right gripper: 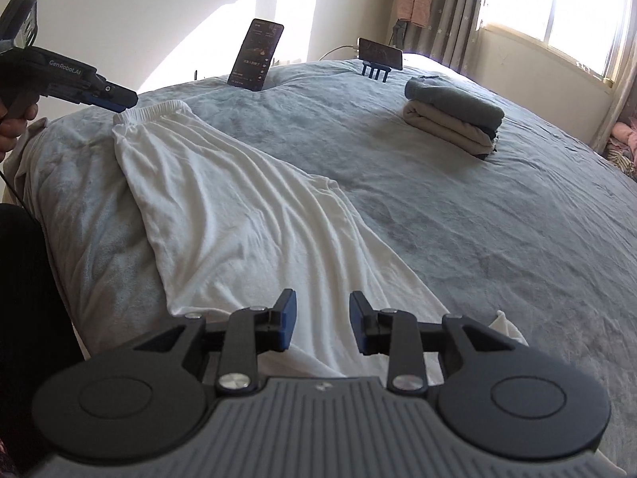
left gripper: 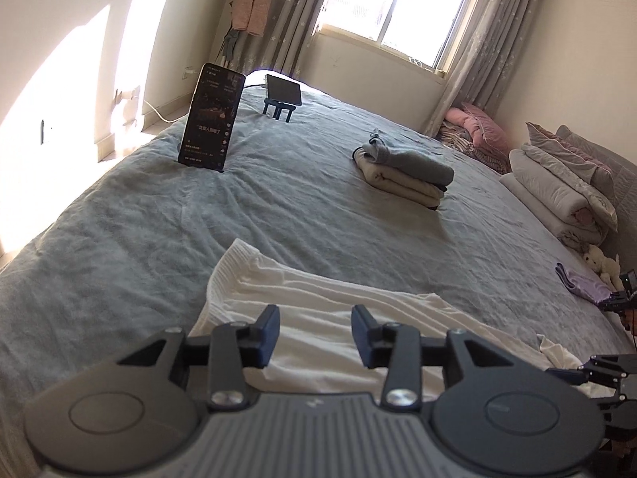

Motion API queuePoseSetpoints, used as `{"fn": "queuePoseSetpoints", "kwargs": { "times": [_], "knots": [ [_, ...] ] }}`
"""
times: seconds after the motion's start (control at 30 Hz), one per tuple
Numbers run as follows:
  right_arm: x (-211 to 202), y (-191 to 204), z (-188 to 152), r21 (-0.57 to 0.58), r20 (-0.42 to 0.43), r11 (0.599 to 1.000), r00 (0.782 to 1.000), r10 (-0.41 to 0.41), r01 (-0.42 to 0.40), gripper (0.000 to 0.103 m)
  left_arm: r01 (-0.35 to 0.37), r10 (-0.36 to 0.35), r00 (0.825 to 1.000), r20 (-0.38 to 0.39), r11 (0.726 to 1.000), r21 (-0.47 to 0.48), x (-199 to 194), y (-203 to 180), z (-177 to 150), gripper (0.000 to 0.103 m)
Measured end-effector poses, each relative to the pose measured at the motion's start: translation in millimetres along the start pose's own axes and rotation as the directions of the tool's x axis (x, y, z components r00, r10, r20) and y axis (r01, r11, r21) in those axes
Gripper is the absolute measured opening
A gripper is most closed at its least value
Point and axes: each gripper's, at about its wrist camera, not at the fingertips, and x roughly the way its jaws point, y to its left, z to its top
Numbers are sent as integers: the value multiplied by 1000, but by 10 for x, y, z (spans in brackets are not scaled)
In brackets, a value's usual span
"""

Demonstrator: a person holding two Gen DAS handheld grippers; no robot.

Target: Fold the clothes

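White trousers [right gripper: 239, 207] with an elastic waistband [right gripper: 151, 113] lie lengthwise on the grey bed [right gripper: 497, 239]. My right gripper [right gripper: 322, 322] is open over their lower end, with nothing between its fingers. My left gripper [left gripper: 314, 334] hovers open just above the waistband end of the trousers [left gripper: 318, 298]. In the right wrist view the left gripper [right gripper: 115, 97] sits at the waistband's corner, held by a hand. The right gripper [left gripper: 597, 370] shows at the right edge of the left wrist view.
A folded stack of grey and beige clothes [left gripper: 406, 171] lies mid-bed. A phone [left gripper: 211, 115] stands upright and a second phone on a stand [left gripper: 282, 91] sits behind it. Folded quilts and pillows [left gripper: 557, 187], a purple cloth [left gripper: 581, 283] and a soft toy [left gripper: 601, 263] lie at the right.
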Motion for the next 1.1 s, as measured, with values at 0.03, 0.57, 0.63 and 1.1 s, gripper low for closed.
{"fn": "queuePoseSetpoints", "kwargs": {
  "times": [0.03,0.57,0.63,1.1],
  "knots": [
    [-9,-46,-15,12,-1,1000,1000,-21,21,33,12,-11,1000,-8,1000,12,35,-48,3,42],
    [103,-881,-244,174,-86,944,959,-270,281,33,262,-241,955,-175,959,111,634,-959,-191,42],
    [121,-929,-273,201,-89,940,961,-262,275,33,300,-274,941,-197,947,116,695,-1073,-246,42],
    [-607,-1113,-549,320,-15,871,921,-389,373,2,559,-479,799,-362,814,158,989,-1811,-634,42]
  ]
}}
